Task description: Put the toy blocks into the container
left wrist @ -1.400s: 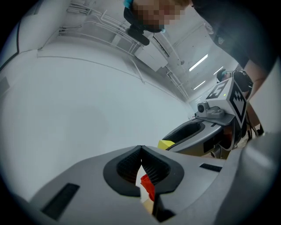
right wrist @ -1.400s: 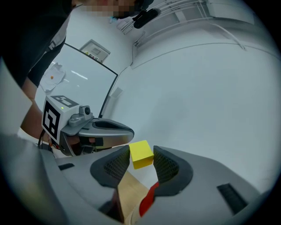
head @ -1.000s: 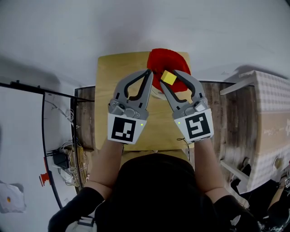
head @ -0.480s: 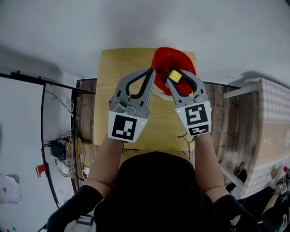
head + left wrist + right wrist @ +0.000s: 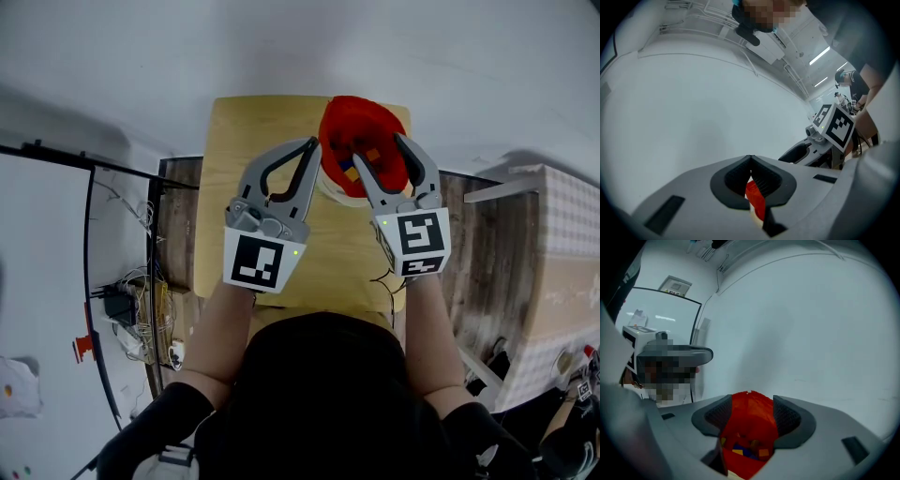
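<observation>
Nearest you, your left gripper [image 5: 313, 142] is held over the wooden surface [image 5: 246, 131]. Its jaws are closed tip to tip on nothing, and only a red sliver shows through the gap behind the tips. Beside it, your right gripper [image 5: 380, 153] is poised above the near rim of the red container [image 5: 361, 117]. Its jaws are spread wide, having just been opening, with no block between the pads. Through those jaws you look down into the container, which stands at the far right corner of the surface. The blocks [image 5: 352, 172], yellow, blue and orange, lie together on its floor.
</observation>
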Tool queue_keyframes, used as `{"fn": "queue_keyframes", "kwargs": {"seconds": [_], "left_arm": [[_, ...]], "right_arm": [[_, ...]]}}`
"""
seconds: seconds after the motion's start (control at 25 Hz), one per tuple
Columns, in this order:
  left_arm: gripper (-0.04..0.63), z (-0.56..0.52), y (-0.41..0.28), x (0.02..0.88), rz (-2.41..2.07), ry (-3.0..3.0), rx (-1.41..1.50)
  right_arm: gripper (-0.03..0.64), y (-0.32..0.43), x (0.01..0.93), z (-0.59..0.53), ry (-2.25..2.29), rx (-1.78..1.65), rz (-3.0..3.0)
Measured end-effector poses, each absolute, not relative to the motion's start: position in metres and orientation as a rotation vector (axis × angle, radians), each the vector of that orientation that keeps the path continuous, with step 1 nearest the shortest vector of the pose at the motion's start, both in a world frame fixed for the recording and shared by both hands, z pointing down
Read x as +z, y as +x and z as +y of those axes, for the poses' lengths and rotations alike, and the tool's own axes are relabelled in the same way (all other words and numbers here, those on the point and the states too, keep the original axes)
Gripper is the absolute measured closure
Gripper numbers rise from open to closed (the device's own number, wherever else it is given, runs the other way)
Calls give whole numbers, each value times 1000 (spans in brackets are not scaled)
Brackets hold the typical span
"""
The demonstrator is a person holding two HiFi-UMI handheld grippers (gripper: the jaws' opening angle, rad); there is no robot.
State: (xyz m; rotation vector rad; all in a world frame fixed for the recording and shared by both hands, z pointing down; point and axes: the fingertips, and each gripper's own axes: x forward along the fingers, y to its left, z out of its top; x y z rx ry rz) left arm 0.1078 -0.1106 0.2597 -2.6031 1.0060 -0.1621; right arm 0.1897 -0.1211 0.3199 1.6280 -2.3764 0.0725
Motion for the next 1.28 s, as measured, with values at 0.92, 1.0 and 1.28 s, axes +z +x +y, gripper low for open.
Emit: {"fn": "queue_keyframes", "kwargs": {"seconds": [0.92, 1.0, 1.28], "left_arm": [[584, -107, 108, 267, 987, -2629, -174], [584, -106, 99, 268, 988, -2625, -184], [584, -107, 55, 265, 1029, -2629, -182]], "right_arm": [[589, 168, 327, -106, 1471, 50, -2429], [589, 159, 316, -107, 1484, 30, -2468], [589, 113, 294, -107, 1481, -2, -2523]]}}
